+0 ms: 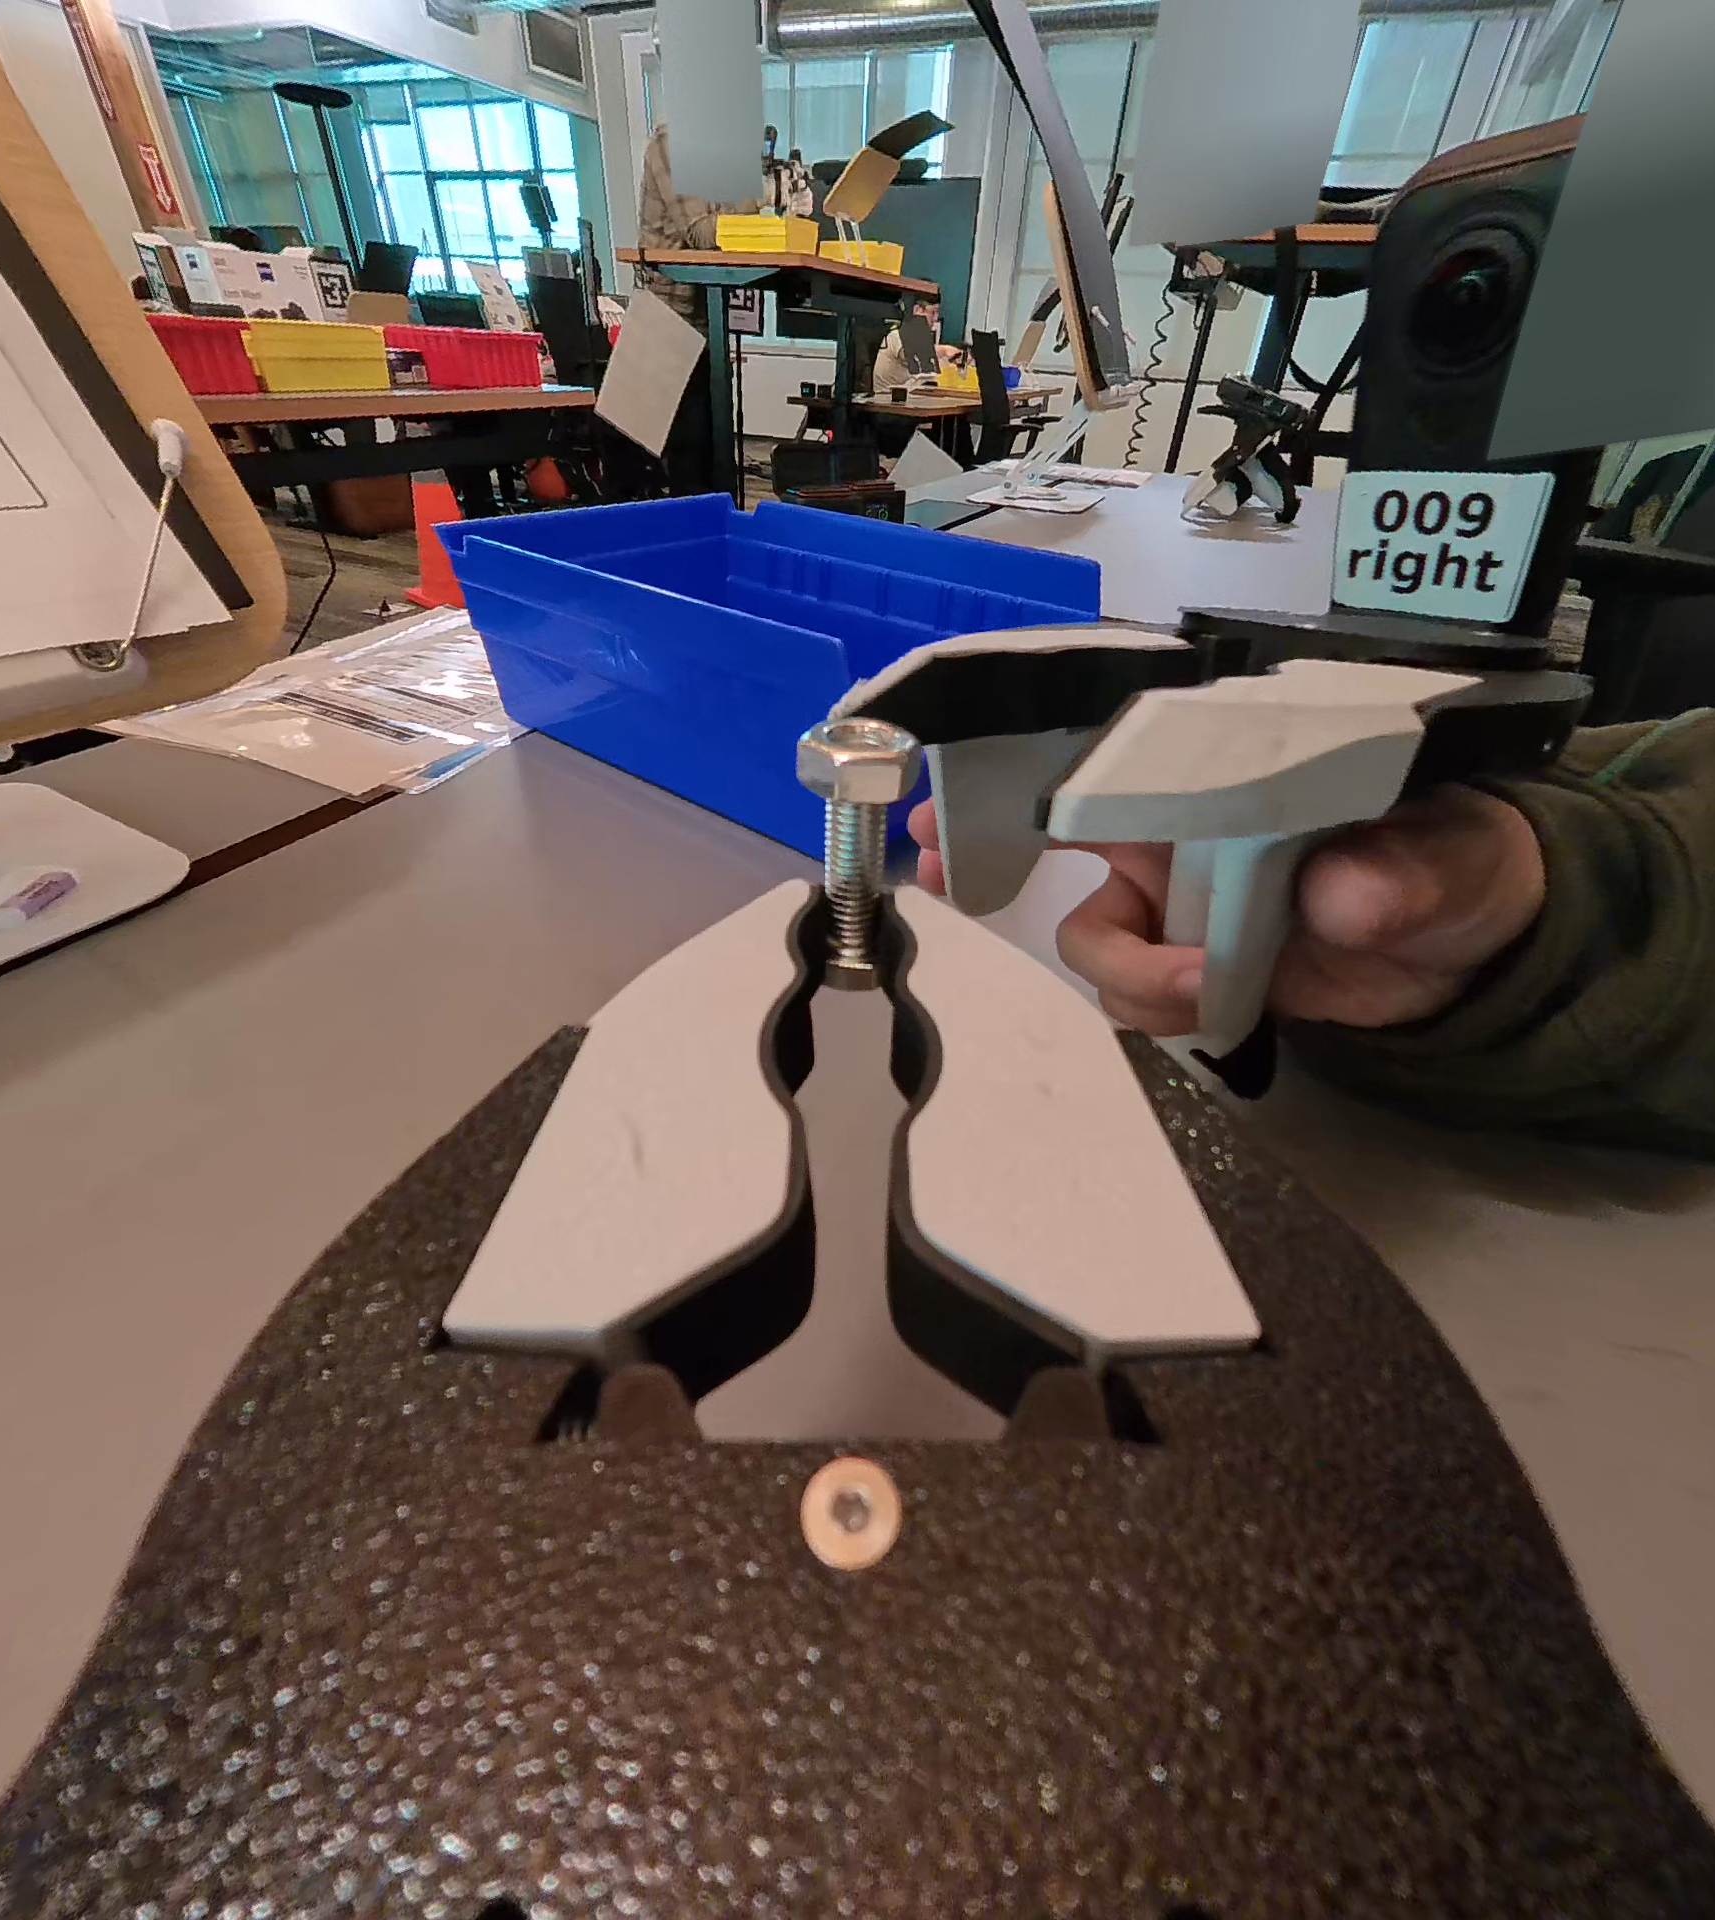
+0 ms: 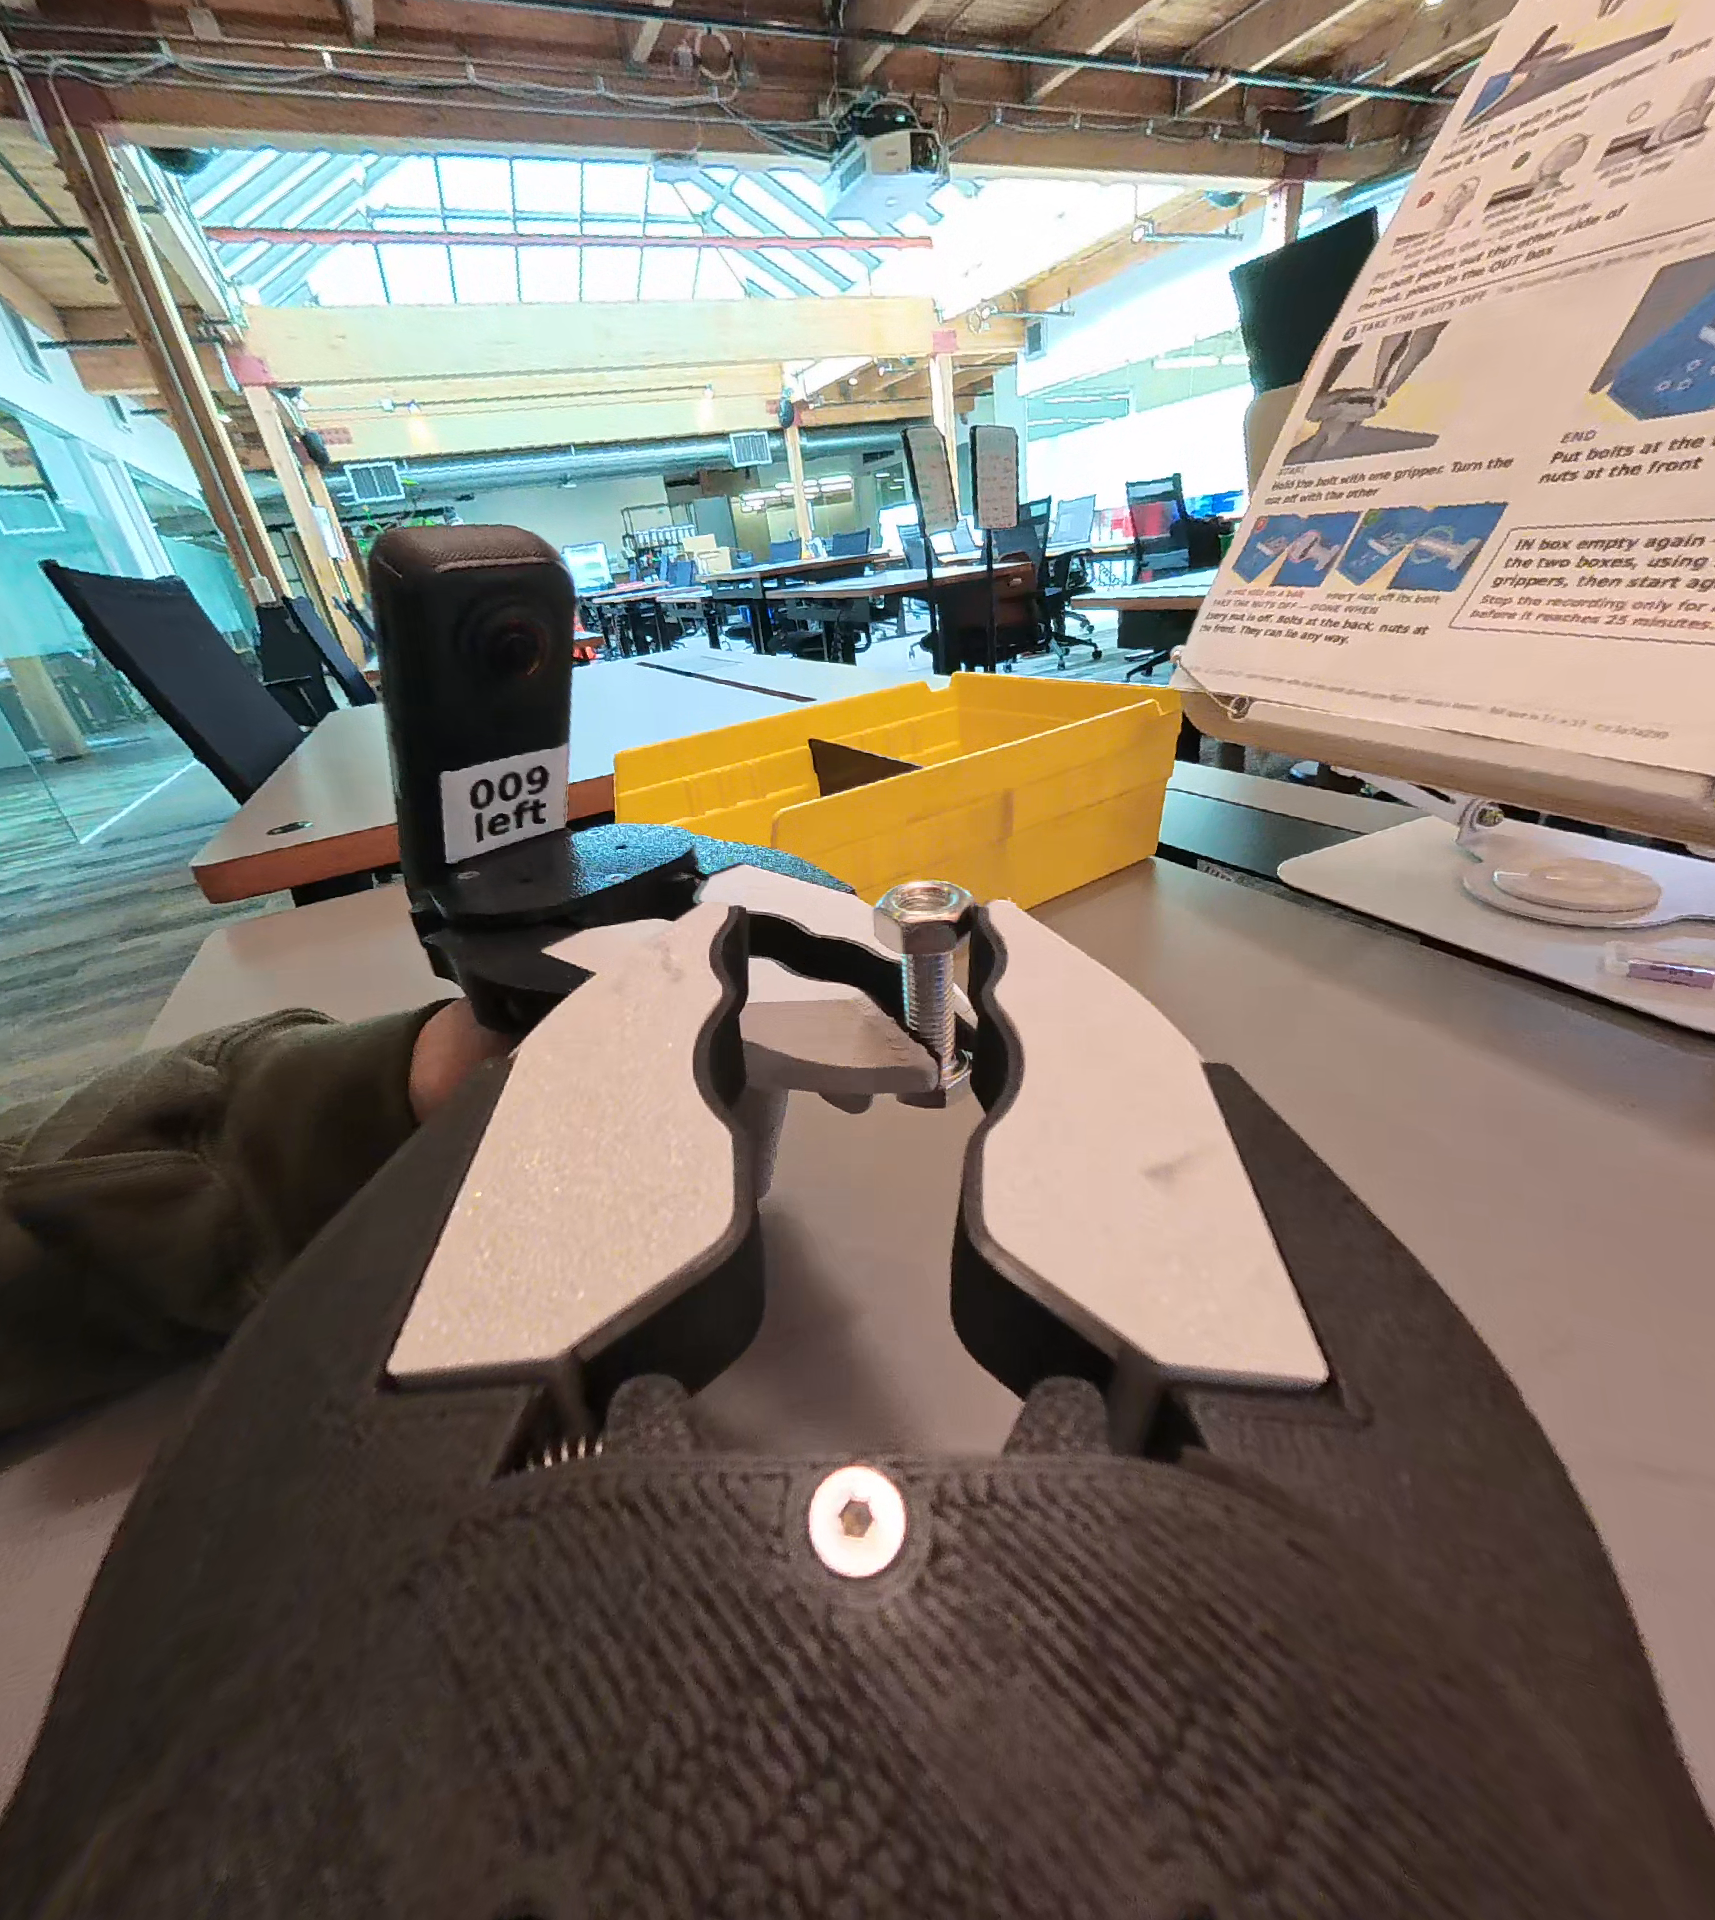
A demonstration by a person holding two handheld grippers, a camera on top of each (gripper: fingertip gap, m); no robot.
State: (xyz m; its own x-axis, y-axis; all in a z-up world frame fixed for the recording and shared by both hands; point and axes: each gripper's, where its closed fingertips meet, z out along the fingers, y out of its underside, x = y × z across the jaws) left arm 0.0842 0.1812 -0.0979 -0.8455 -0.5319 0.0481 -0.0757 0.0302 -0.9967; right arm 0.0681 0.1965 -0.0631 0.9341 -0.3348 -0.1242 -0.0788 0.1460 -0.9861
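Bolt point(image 1: 851, 883) pinched upright over the grey table point(image 1: 313, 1091)

Left gripper point(image 1: 851, 951) clamped low on the threads; right gripper point(image 2: 858, 925) spread open around the nut point(image 2: 926, 906). Small, rigid, probably slick steel, so best gripped on the hex flats.

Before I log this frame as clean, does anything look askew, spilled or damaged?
Nothing stands out. The left gripper holds the bolt upright, nut on top, with the right gripper open around the nut. The blue bin and yellow bin sit level on the table.
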